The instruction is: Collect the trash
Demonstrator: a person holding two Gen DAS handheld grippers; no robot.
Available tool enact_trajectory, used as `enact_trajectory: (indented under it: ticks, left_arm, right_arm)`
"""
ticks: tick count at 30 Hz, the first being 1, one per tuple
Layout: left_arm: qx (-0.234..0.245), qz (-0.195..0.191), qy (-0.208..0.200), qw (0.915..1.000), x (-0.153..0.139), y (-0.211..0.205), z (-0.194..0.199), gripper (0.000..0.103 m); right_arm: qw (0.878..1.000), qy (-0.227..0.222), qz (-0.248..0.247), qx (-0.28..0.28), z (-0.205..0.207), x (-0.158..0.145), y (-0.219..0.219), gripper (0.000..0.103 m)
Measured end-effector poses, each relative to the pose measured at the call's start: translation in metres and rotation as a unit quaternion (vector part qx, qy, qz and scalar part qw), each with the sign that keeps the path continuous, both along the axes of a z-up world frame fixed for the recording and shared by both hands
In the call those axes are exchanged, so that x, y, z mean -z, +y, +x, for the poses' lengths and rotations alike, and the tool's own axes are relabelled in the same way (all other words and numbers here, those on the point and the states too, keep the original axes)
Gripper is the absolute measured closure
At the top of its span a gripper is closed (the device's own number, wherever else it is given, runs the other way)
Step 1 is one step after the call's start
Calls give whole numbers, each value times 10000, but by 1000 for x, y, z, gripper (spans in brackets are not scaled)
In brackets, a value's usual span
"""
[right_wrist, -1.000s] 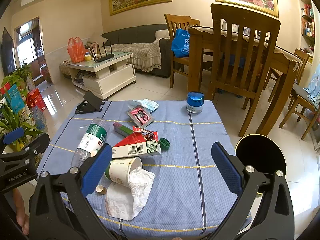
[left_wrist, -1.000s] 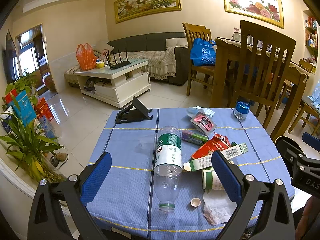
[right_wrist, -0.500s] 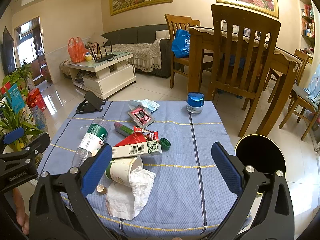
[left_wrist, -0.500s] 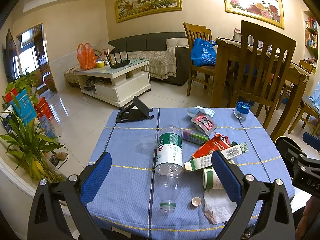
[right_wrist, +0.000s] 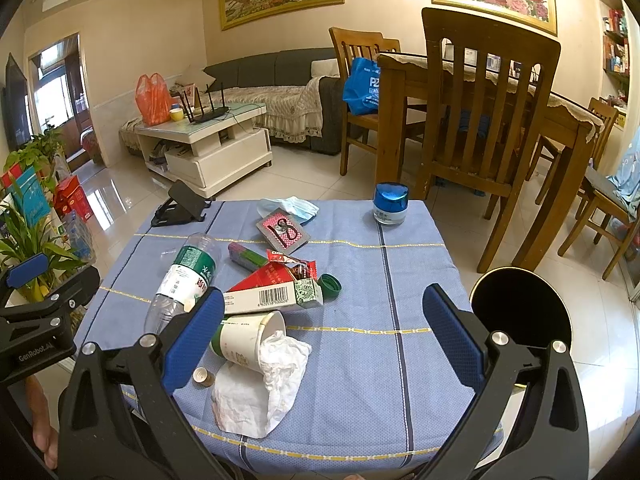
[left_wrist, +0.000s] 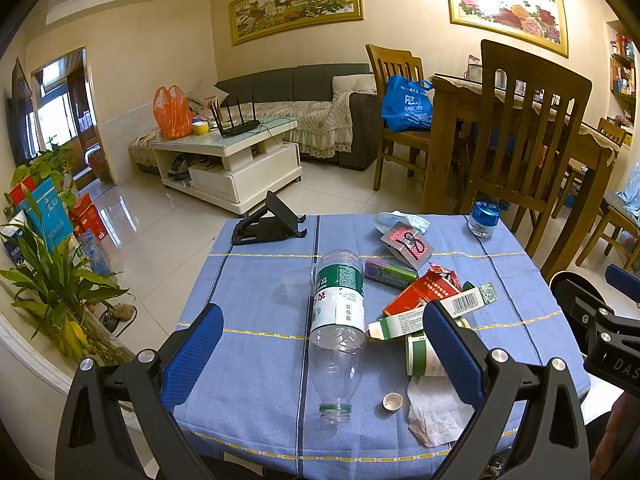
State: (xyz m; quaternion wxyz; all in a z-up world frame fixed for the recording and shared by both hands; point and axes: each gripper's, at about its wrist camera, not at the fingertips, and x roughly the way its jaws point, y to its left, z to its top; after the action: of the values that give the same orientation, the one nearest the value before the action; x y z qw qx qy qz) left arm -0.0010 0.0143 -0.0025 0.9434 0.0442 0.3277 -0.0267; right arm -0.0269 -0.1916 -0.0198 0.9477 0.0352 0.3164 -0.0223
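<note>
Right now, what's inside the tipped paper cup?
White crumpled tissue spills from the mouth of the white-and-green paper cup, which lies on its side on the blue tablecloth. Anything deeper inside is hidden by the tissue.

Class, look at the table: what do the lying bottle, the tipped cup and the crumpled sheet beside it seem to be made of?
Bottle: clear, glossy plastic, apparently; the cloth shows through its crinkled lower body.
Cup: probably paper or card, matte white with a rolled rim and green print.
Crumpled sheet: soft white tissue or napkin, matte, with fine irregular creases.
</note>
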Motion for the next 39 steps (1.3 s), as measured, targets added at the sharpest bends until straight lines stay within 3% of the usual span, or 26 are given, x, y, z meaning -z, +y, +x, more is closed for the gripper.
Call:
enact_trajectory:
  ticks: [10, 13, 16, 19, 23, 28, 31, 37, 39]
  left_arm:
    - [-116, 36, 20, 9999, 2, 8, 1, 6]
    - [-399, -263, 379, 9981, 19, 42, 13, 6]
    - [-927, -684, 1120, 9870, 60, 100, 35, 6]
    - [-1654, -865, 1765, 9664, 108, 164, 42, 7]
    - [-2082, -937, 1919, 9545, 129, 205, 35, 7]
    - [-2085, -949, 1788, 9569, 129, 214, 29, 7]
    - [-2000, -1051, 1799, 9574, 130, 217, 32, 7]
    - [-1923, -1100, 1752, 9593, 136, 223, 35, 7]
    - [-1866, -1010, 1615, 9638, 132, 222, 33, 7]
  right_arm:
    - [10000, 44, -10, -26, 1, 1, 1, 5]
    - [9989, 162, -39, -441, 6, 3, 18, 5]
    - [9907, 417, 379, -1239, 12, 6, 41, 5]
    - [9677, 844, 1077, -2117, 23, 13, 70, 5]
    - [9403, 1411, 1605, -2650, 46, 31, 115, 5]
    - [9454, 1698, 1162, -2529, 85, 48, 163, 6]
    - [9591, 1891, 542, -2033, 123, 55, 176, 6]
    - [9425, 2929, 28, -1608, 179, 96, 193, 6]
    - [9373, 3113, -78, -1563, 187, 108, 199, 14]
